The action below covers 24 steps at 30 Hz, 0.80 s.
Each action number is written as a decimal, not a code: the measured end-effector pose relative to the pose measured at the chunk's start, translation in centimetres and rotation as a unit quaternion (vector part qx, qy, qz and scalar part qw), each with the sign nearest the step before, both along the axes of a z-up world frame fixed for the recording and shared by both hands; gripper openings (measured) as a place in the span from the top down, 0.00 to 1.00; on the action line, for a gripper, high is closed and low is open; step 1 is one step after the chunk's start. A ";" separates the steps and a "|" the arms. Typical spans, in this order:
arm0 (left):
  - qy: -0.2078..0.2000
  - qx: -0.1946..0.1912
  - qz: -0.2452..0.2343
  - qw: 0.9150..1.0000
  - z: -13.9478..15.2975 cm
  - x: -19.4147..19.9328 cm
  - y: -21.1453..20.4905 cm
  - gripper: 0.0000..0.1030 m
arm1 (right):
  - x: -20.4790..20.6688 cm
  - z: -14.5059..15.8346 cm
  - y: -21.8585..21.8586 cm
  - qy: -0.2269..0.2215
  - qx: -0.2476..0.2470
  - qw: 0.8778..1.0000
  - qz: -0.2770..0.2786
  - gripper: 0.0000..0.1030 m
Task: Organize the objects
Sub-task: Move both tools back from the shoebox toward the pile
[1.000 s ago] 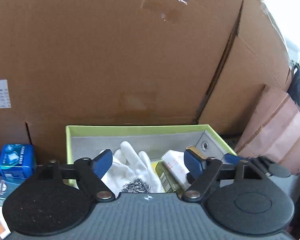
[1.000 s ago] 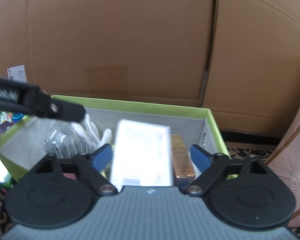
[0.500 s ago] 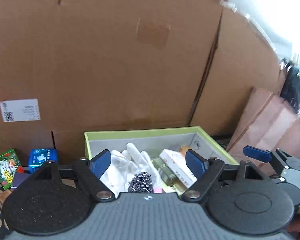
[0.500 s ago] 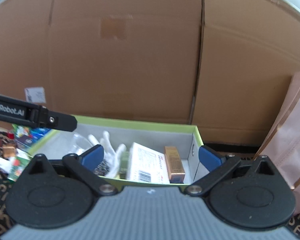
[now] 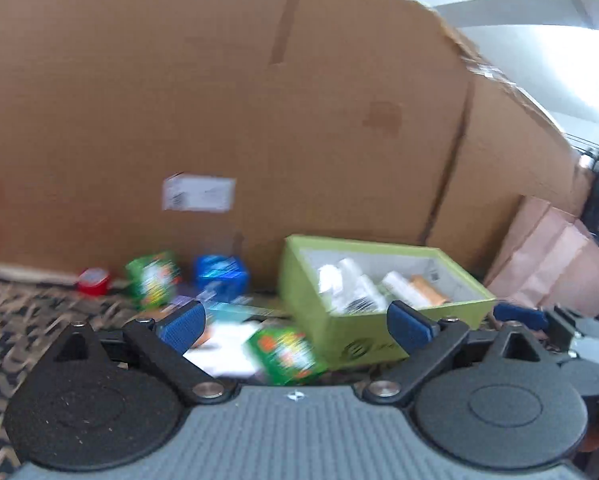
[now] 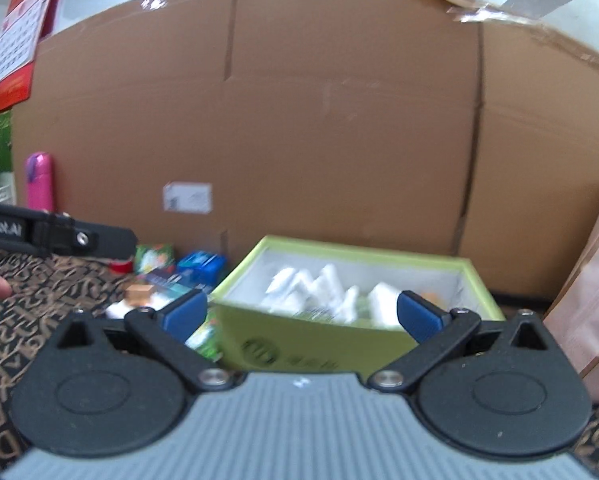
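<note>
A lime-green open box [image 5: 363, 340] [image 6: 299, 344] sits on the patterned cloth and holds white gloves [image 6: 319, 284], a white carton and an orange-gold box [image 5: 427, 292]. My left gripper [image 5: 295, 324] is open and empty, held back from the box with a green packet [image 5: 287, 354] and a white item [image 5: 223, 348] between its fingers in view. My right gripper [image 6: 301, 314] is open and empty, in front of the box. Both views are blurred.
Left of the box lie a blue packet [image 5: 219, 274], a green packet [image 5: 153, 280] and a red lid [image 5: 93, 282]. A tall cardboard wall [image 6: 299, 140] stands behind. A pink bottle [image 6: 39, 180] stands far left, pink paper bags [image 5: 551, 264] to the right.
Both grippers have pulled back and away from the green box; it now looks smaller and farther. The left view has swung left, revealing loose packets on the cloth.
</note>
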<state>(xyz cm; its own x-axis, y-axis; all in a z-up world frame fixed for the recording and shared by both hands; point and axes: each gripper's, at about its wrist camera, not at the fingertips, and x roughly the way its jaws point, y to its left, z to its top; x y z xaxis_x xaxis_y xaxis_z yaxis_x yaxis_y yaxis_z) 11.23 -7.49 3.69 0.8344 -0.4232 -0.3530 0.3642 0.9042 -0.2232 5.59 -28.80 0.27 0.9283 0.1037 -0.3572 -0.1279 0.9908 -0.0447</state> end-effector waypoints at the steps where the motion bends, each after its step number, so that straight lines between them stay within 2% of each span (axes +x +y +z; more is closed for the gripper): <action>1: 0.004 0.001 0.005 1.000 -0.4 -0.3 0.8 0.03 | -0.2 -0.4 0.6 0.007 0.004 1.000 0.006 0.00; 6: 0.032 0.015 0.017 0.999 -2.9 -0.9 3.4 0.03 | 0.7 -3.4 3.7 0.053 0.032 0.998 0.033 0.00; 11: 0.066 -0.014 0.019 0.998 -4.7 -0.8 5.8 0.03 | 2.7 -5.5 5.6 0.078 0.049 0.995 0.045 0.00; 15: 0.074 -0.013 0.027 0.997 -5.4 0.0 6.6 0.03 | 4.8 -6.6 5.8 0.086 0.063 0.993 0.053 0.00; 20: 0.096 -0.028 0.037 0.994 -6.1 1.3 7.2 0.03 | 7.8 -7.6 5.6 0.095 0.104 0.988 0.060 0.00; 24: 0.093 -0.025 0.046 0.994 -5.8 2.7 7.0 0.03 | 9.7 -8.1 5.8 0.108 0.116 0.986 0.049 0.01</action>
